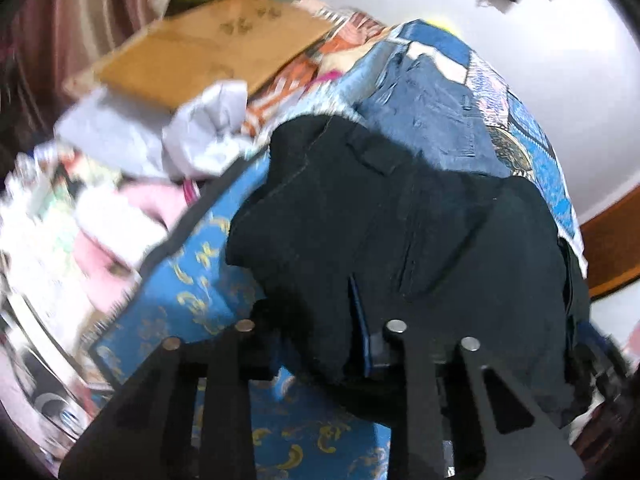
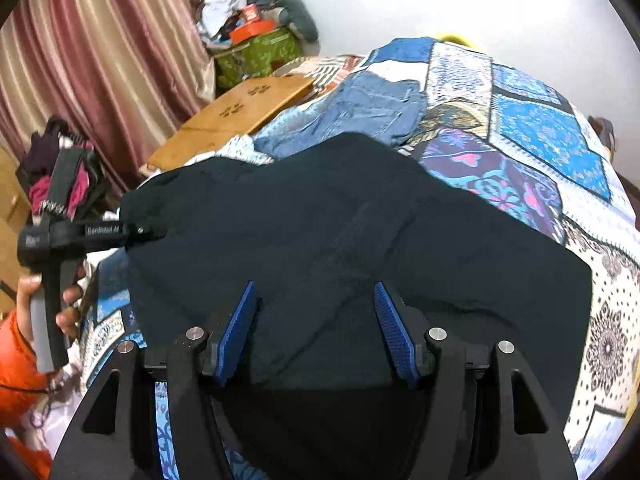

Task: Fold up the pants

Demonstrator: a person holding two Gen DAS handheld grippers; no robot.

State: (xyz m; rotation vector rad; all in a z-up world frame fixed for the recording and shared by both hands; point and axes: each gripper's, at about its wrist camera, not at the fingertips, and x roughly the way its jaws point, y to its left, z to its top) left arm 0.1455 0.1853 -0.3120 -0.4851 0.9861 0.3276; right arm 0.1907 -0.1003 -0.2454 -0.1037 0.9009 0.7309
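Observation:
Black pants (image 2: pixel 360 232) lie spread on a patchwork bedspread (image 2: pixel 540 140). My right gripper (image 2: pixel 316 328) is open, its blue pads (image 2: pixel 236 332) apart just above the near edge of the pants. In the right wrist view my left gripper (image 2: pixel 140 230) reaches in from the left and holds the pants' left edge. In the left wrist view the black pants (image 1: pixel 400 240) are bunched over my left gripper (image 1: pixel 352 340); one blue pad (image 1: pixel 360 328) shows and the cloth hides the other.
Folded blue jeans (image 2: pixel 360 108) lie beyond the black pants, also in the left wrist view (image 1: pixel 432 120). A wooden board (image 2: pixel 232 116) rests at the bed's far left. A green box (image 2: pixel 260 56) and striped curtains (image 2: pixel 100 60) stand behind. Clothes (image 2: pixel 64 168) hang at the left.

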